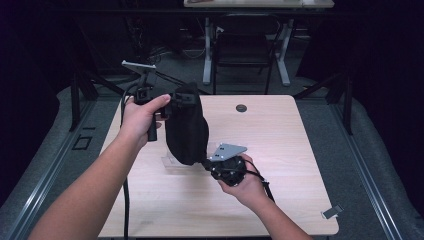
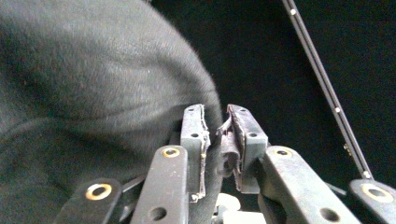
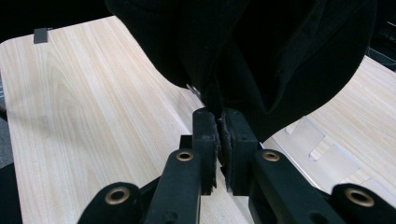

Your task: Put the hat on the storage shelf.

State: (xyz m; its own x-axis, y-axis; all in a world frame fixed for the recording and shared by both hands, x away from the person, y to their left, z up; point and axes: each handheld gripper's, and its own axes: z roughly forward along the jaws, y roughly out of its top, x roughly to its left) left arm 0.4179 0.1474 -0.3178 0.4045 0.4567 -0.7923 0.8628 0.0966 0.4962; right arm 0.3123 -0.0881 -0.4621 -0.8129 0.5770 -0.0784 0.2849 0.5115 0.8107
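A black fleece cloth point(image 1: 186, 130) hangs above the light wood table point(image 1: 285, 135), stretched between my two grippers. My left gripper point(image 1: 182, 97) is at its upper end, raised over the table's far left. In the left gripper view the cloth point(image 2: 93, 70) bulges to the left, and the left gripper point(image 2: 218, 116) has a gap between its pads, with a fold of cloth still lying in it. My right gripper point(image 1: 206, 162) is at the cloth's lower end, near the table's middle. In the right gripper view the right gripper point(image 3: 219, 116) is shut on the edge of the cloth point(image 3: 243, 46).
A clear flat sheet point(image 1: 172, 161) lies on the table under the cloth and appears as pale patches point(image 3: 317, 144). A small grey clip point(image 1: 332, 211) sits at the front right corner. A round cable hole point(image 1: 241, 108) is near the far edge. A dark chair point(image 1: 245, 45) stands beyond.
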